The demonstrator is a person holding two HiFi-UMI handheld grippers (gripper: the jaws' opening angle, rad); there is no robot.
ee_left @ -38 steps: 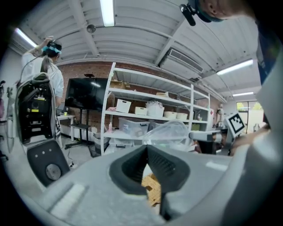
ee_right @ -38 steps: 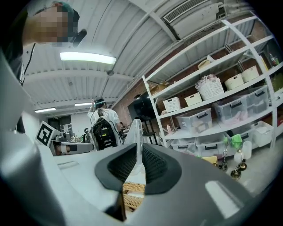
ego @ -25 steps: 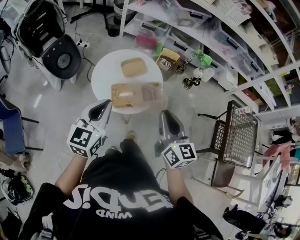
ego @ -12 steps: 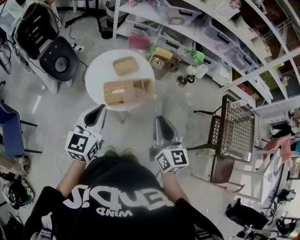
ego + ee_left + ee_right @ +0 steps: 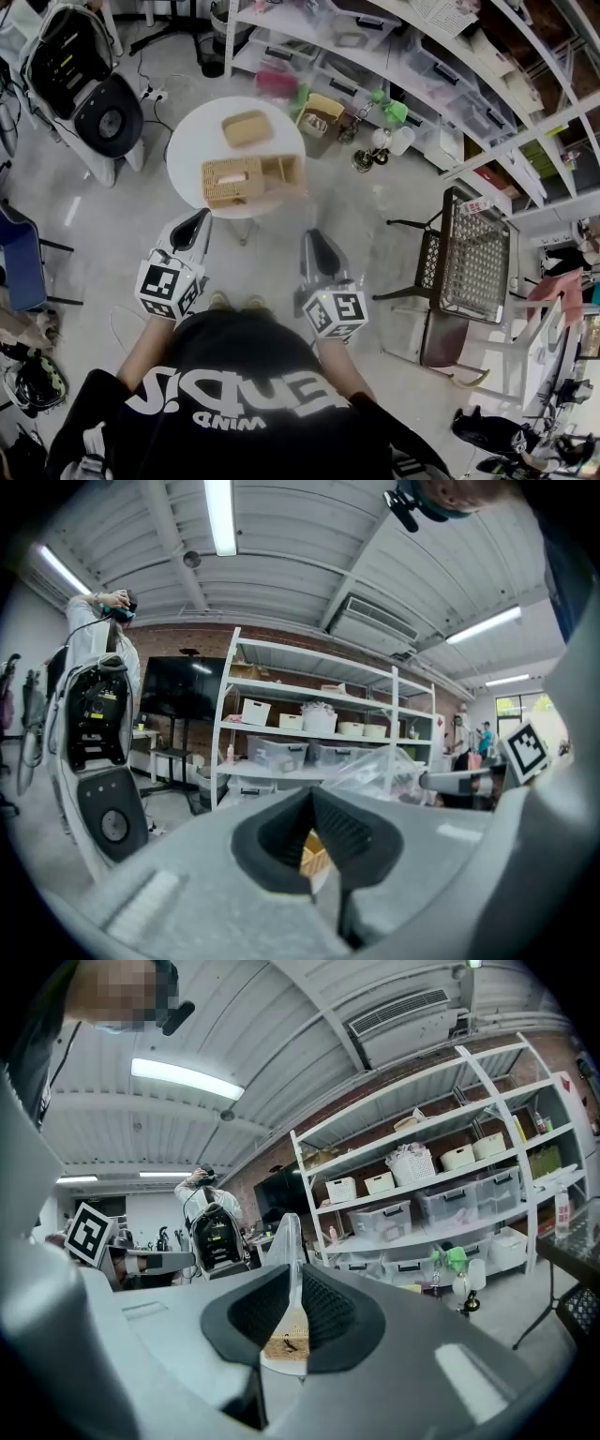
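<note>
I hold a clear plastic bag (image 5: 380, 766) stretched between both grippers. In the head view it is only a faint film (image 5: 286, 202) over the near edge of the round white table (image 5: 187, 131). My left gripper (image 5: 198, 221) is shut, with the bag's film running off to the right of its jaws. My right gripper (image 5: 310, 240) is shut on a thin upright edge of the bag (image 5: 286, 1241). Both hang above the floor, short of the table. A two-part wicker basket (image 5: 251, 178) and a flat wicker lid (image 5: 247, 127) sit on the table.
White shelving (image 5: 422, 56) with clear bins runs along the far right. A black wire chair (image 5: 478, 262) stands right, a backpack rig on a chair (image 5: 75, 66) far left, a blue chair (image 5: 23, 253) left. Another person (image 5: 98, 639) stands by a dark screen (image 5: 183, 682).
Both grippers have drawn back a little from the table and the right one has shifted left. Both gripper cameras now point slightly higher. The bag stays pinched between them.
</note>
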